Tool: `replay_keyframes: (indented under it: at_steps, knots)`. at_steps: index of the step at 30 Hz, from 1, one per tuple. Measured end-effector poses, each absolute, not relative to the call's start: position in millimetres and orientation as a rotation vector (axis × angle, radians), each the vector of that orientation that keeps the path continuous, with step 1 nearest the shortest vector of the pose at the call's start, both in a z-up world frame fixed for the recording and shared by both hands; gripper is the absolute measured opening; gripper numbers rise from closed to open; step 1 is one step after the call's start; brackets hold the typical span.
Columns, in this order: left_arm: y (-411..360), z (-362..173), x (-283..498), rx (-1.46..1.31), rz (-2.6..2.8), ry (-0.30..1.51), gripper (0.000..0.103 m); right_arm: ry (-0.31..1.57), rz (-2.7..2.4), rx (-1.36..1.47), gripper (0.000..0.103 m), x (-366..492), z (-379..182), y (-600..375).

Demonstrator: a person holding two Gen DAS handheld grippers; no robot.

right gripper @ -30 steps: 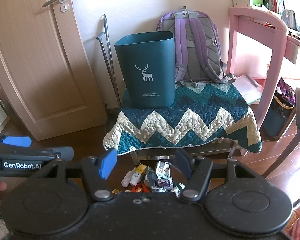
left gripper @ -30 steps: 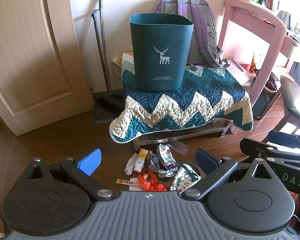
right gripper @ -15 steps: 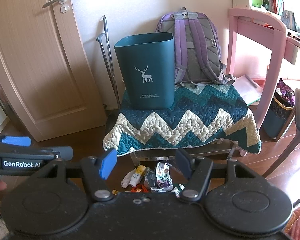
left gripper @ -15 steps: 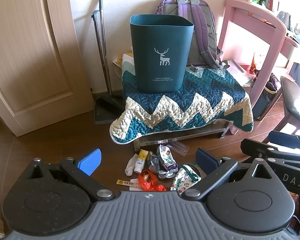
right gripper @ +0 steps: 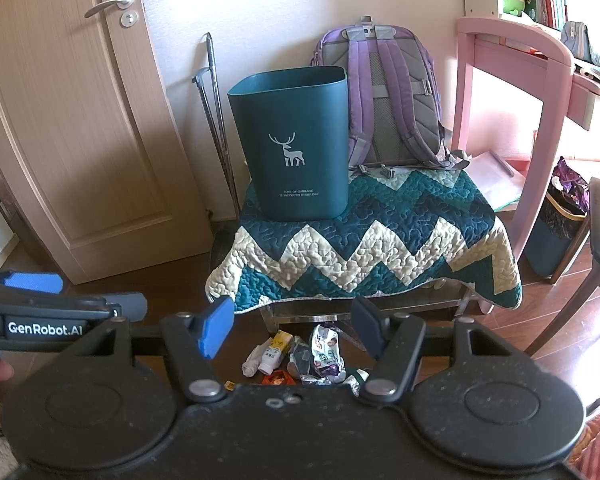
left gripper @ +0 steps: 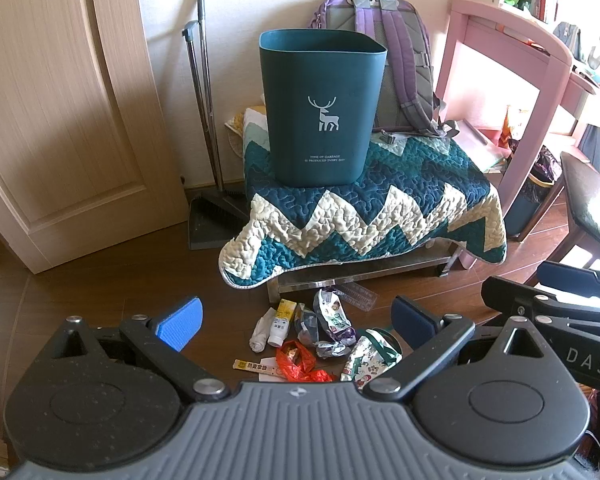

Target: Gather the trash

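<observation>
Trash pile lay on floor below quilted bench; bin stood upright on top. Left gripper and right gripper hovered wide open, empty.

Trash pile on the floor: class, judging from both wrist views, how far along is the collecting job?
Done: nothing visible; the teal bin stands on the quilted bench, its inside hidden. In hand: nothing. The left gripper and right gripper are both open and empty above the pile. Left: all of it, including the red wrapper, white tube and crumpled packets.
</observation>
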State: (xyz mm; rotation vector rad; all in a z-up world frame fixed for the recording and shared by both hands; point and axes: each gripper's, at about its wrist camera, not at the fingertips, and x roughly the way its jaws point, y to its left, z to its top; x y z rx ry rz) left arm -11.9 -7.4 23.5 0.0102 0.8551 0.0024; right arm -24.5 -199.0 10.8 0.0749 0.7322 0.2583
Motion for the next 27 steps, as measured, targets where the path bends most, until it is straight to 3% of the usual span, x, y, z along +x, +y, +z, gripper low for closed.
replay_keyframes:
  at_steps: [17, 27]
  knots:
    - [6, 9, 14, -0.045, 0.035, 0.91, 0.101, 0.77, 0.228, 0.111, 0.064, -9, -2, -209]
    - [38, -86, 96, -0.01, 0.079, 1.015, 0.101, 0.852, 0.278, -0.025, 0.064, 76, -71, -206]
